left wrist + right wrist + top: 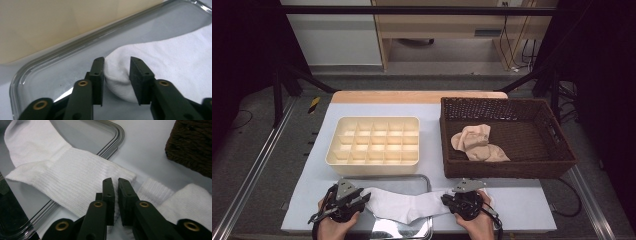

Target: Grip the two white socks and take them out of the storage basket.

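Observation:
A white sock (pixel 407 205) lies stretched across a shiny metal tray (pixel 412 178) at the table's near edge. My left gripper (pixel 366 198) sits at the sock's left end. In the left gripper view its jaws (pixel 117 61) straddle the rounded toe (pixel 117 75), and both pads press on the bunched fabric. My right gripper (pixel 445 200) is at the sock's right end. In the right gripper view its jaws (pixel 115 181) are nearly together on the ribbed cuff (pixel 70 177), close to the cuff's edge. More white sock fabric (pixel 195 200) lies just to the right of those jaws.
A cream box (pixel 377 122) with several small compartments stands behind the tray. To its right is a brown wicker basket (pixel 512 170) holding beige socks (pixel 477 142). The tray rim (pixel 117 137) runs under the sock. The basket corner (pixel 192 145) is close to my right gripper.

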